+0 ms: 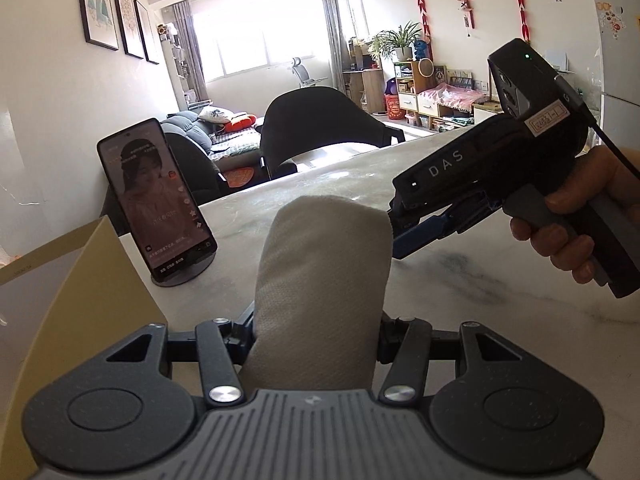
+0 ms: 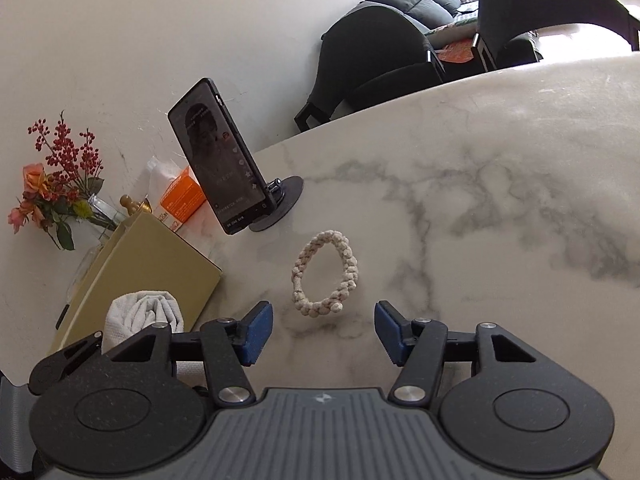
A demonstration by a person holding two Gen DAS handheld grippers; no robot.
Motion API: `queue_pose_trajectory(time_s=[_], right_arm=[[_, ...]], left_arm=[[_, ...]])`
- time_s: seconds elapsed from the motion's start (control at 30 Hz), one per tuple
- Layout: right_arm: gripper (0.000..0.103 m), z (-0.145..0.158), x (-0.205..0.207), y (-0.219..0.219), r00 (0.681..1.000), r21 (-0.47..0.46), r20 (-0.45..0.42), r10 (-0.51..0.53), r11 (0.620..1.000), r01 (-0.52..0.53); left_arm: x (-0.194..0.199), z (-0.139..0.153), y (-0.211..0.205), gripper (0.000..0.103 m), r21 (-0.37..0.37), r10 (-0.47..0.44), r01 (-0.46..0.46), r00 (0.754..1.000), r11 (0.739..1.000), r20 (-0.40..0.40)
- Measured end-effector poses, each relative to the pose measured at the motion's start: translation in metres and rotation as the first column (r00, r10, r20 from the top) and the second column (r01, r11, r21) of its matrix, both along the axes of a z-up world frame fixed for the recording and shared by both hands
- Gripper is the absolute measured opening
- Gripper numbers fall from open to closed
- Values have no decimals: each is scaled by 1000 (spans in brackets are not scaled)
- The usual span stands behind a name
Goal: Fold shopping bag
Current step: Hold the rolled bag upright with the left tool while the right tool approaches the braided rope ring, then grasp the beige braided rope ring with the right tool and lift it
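Observation:
The shopping bag is a pale woven fabric rolled into a thick bundle. It stands up from between the fingers of my left gripper, which is shut on it. My right gripper, held in a hand, points in from the right with its blue fingertips beside the top of the roll. In the right wrist view my right gripper is open with nothing between its pads. A braided beige cord loop lies on the marble table just ahead of it. The rolled bag shows at lower left.
A phone on a round stand leans near the table's left edge. A tan box sits beside the roll, with an orange-white packet and a vase of flowers behind it. Black chairs stand past the far edge.

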State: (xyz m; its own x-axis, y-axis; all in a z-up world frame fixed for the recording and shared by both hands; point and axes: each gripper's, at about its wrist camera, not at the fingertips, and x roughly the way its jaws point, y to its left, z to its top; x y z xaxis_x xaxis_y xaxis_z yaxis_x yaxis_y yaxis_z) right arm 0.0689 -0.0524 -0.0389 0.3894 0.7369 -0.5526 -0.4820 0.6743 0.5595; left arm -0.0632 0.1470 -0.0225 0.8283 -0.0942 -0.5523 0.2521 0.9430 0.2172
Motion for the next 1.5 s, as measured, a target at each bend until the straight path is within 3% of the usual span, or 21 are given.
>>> queue_pose_trajectory(time_s=[0.2, 0.37, 0.43, 0.63, 0.87, 0.93, 1.1, 1.5], right_arm=[[60, 4, -2, 22, 984, -89, 130, 119, 990, -108], [57, 2, -6, 45, 947, -201, 226, 228, 962, -184], [52, 2, -6, 49, 938, -221, 252, 240, 957, -186], [52, 13, -14, 49, 913, -244, 322, 250, 954, -175], [52, 15, -21, 70, 842, -348, 395, 368, 908, -234], [44, 11, -21, 76, 831, -383, 395, 392, 892, -239], [16, 6, -14, 72, 841, -396, 371, 394, 886, -240], [14, 10, -19, 31, 891, -359, 265, 369, 895, -264]], left_arm=[[-8, 3, 14, 53, 1, 66, -66, 998, 998, -16], [-9, 1, 19, 53, 7, 79, -79, 997, 997, -15], [-10, 0, 20, 54, 2, 78, -78, 997, 997, -16], [-15, 3, 27, 54, -6, 87, -87, 996, 996, -12], [-21, 5, 31, 54, -10, 98, -98, 995, 995, -5], [-22, 5, 31, 54, -10, 96, -96, 995, 995, -3], [-25, 6, 31, 54, -27, 88, -88, 996, 996, 0], [-23, 0, 17, 54, -54, 33, -34, 999, 998, -16]])
